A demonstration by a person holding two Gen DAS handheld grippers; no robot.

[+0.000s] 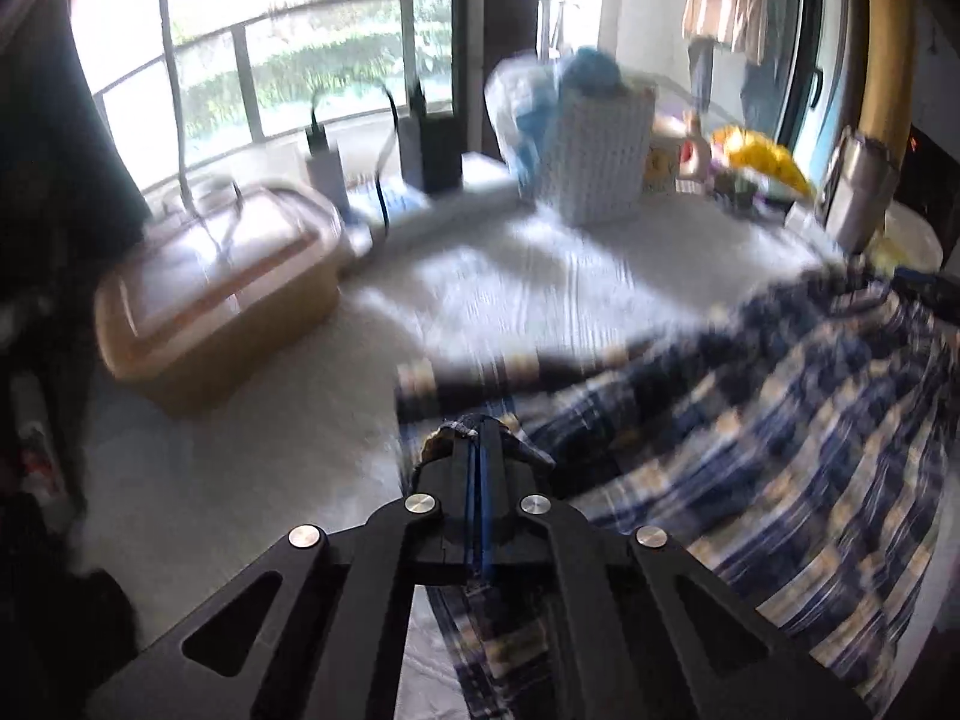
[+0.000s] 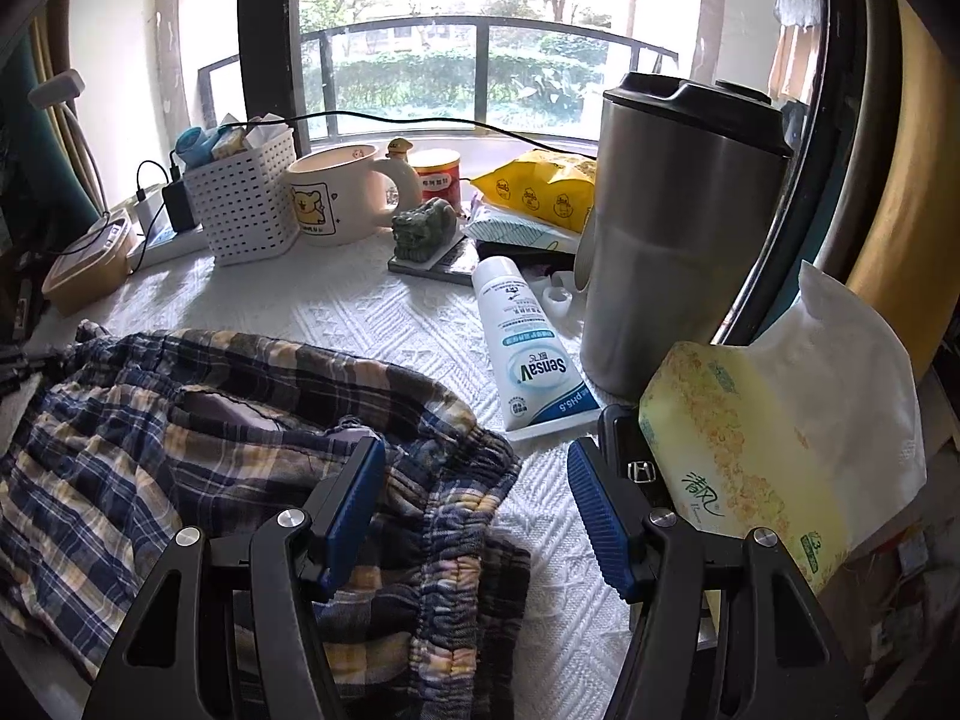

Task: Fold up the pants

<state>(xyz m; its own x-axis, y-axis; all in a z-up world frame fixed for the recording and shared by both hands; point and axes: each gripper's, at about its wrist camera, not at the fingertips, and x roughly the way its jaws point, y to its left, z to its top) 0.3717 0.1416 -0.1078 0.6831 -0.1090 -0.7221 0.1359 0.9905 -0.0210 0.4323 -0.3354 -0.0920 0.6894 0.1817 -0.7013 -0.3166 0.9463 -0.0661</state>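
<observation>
Left gripper (image 1: 479, 441): clamped tight on the plaid pants (image 1: 750, 432)
Right gripper (image 2: 477, 498): jaws wide apart, over the waistband (image 2: 456, 540)

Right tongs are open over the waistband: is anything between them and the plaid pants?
Nothing visible. The right tongs hang open directly over the pants, elastic waistband between the pads. The tube and tissue pack lie off to the right. The left tongs already pinch the fabric.

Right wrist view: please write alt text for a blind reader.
The open right gripper hovers over the elastic waistband of plaid pants on a white textured tablecloth. Behind stand a steel tumbler, a Sensav tube and a tissue pack.
</observation>
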